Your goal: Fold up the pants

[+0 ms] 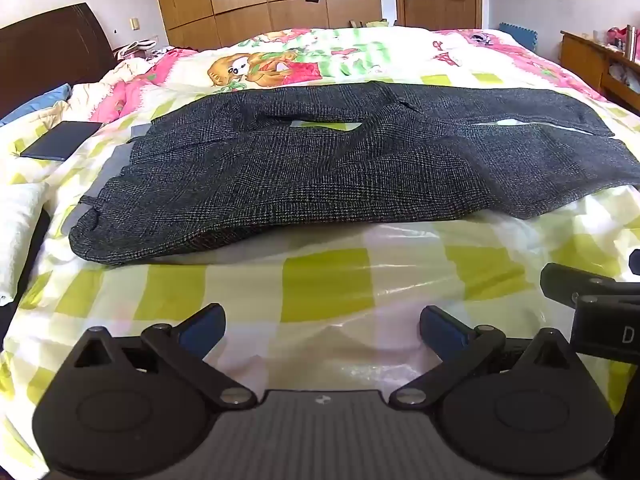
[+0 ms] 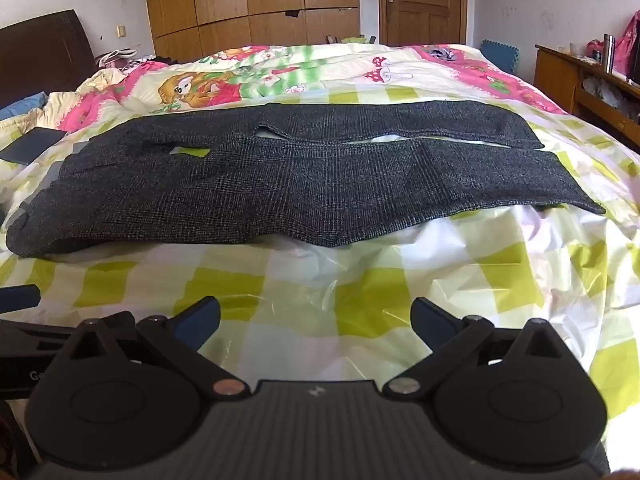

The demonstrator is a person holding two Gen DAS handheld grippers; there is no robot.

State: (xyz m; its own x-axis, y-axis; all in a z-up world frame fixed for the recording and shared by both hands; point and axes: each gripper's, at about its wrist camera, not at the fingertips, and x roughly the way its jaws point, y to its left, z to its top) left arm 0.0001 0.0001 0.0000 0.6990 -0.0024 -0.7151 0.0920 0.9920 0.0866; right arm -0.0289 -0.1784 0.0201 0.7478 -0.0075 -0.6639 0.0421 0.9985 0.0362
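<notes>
Dark grey checked pants (image 1: pixel 320 168) lie spread across the bed, waistband at the left, the two legs side by side running right. The right wrist view shows the same pants (image 2: pixel 288 184) with the leg hems at the right. My left gripper (image 1: pixel 322 330) hovers open over the bedcover, short of the pants' near edge, nothing between its blue-padded fingers (image 1: pixel 202 330). My right gripper (image 2: pixel 316 322) is open too, also short of the near edge. Part of the right gripper's body (image 1: pixel 592 292) shows at the right edge of the left wrist view.
The bed has a green-checked cover (image 1: pixel 320 280) under clear plastic, with a cartoon-print quilt (image 2: pixel 240 76) behind the pants. A dark flat book or tablet (image 1: pixel 60 140) lies at the left, a white pillow (image 1: pixel 16 236) nearer. Wooden wardrobe, door and a side desk (image 2: pixel 592 80) stand beyond.
</notes>
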